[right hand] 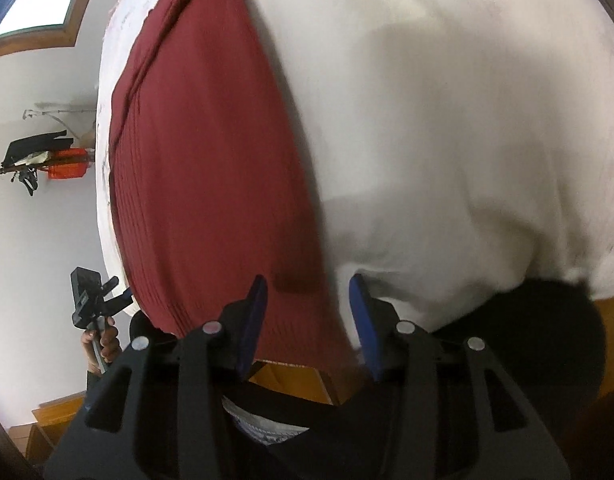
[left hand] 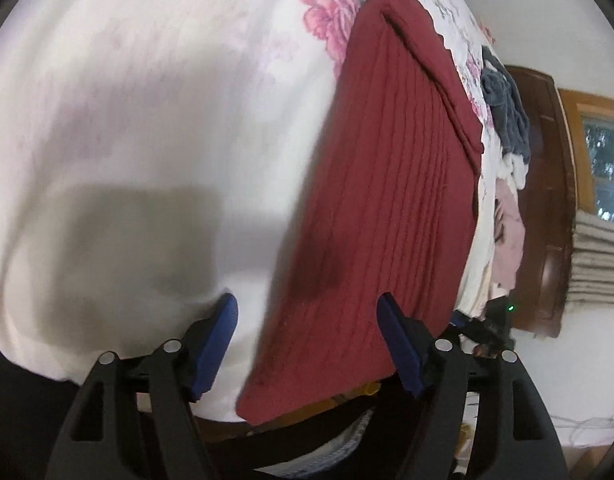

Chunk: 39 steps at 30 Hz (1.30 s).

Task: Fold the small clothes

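A dark red ribbed garment [left hand: 387, 184] lies flat on a white floral bedsheet [left hand: 147, 120], with a fold line along its far side. My left gripper [left hand: 307, 316] hovers open over the garment's near left edge; one blue pad [left hand: 225, 320] is above the sheet and the other above the red cloth. In the right wrist view the same red garment [right hand: 211, 160] fills the left-centre. My right gripper [right hand: 309, 296] is open over its near right edge, gripping nothing. The left gripper [right hand: 89, 300] shows there too, held in a hand [right hand: 107, 340].
A pile of small clothes, grey-blue [left hand: 507, 108], white and pink [left hand: 509, 240], sits on the bed beyond the red garment. A dark wooden headboard [left hand: 547, 200] and a window [left hand: 603, 160] lie behind. A coat stand [right hand: 47, 160] hangs by the wall. The bed's wooden edge [right hand: 291, 380] is just below the grippers.
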Available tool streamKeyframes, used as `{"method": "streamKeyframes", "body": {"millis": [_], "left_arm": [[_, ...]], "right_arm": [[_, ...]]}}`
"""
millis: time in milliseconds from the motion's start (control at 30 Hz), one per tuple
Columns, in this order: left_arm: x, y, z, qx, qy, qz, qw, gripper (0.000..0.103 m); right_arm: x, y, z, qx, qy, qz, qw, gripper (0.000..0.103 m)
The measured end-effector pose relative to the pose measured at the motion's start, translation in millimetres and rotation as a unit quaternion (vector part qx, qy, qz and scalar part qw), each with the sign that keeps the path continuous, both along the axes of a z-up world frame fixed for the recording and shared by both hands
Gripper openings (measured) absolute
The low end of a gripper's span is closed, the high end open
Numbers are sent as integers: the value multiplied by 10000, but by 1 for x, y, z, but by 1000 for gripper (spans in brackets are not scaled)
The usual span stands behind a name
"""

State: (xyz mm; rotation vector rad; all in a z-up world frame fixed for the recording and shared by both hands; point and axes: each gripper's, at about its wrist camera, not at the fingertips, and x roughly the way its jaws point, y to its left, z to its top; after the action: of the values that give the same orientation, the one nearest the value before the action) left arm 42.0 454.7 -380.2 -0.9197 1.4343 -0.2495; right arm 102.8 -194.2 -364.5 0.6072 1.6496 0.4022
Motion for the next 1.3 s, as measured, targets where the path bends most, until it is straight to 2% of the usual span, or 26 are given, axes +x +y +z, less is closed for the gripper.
{"method": "streamKeyframes", "body": {"millis": [200, 367, 567, 700, 767, 1067, 1133, 1167, 1200, 1300], "left_arm": [[-18, -18, -5, -98, 137, -323, 9993, 72], [-35, -29, -13, -368, 232, -469, 9980, 72], [-40, -40, -21, -574, 212, -437, 9972, 70], [-41, -38, -24, -513, 240, -401, 9976, 46], [-44, -35, -26, -547, 267, -346, 9975, 42], [-45, -42, -30, -767, 307, -369, 9959, 41], [-45, -42, -29, -736, 284, -359, 9962, 33], [-45, -42, -29, -740, 266, -346, 9963, 22], [-45, -42, -29, -749, 248, -333, 9963, 14], [-47, -41, -29, -767, 200, -259, 9965, 10]], "right_arm": [[-9, 24, 0, 53, -32, 198, 9998, 46], [-19, 40, -3, 140, 14, 328, 9994, 47], [-16, 57, -5, 121, 33, 384, 9992, 45], [-19, 52, -8, 131, 127, 433, 9989, 45], [-19, 52, -11, 104, 194, 462, 9987, 45], [-16, 65, -17, -28, 456, 744, 9962, 43], [-16, 63, -15, -8, 476, 721, 9963, 34], [-17, 61, -15, -34, 488, 702, 9963, 20], [-18, 59, -15, -71, 485, 685, 9964, 13], [-22, 51, -15, 69, 457, 537, 9975, 6]]}}
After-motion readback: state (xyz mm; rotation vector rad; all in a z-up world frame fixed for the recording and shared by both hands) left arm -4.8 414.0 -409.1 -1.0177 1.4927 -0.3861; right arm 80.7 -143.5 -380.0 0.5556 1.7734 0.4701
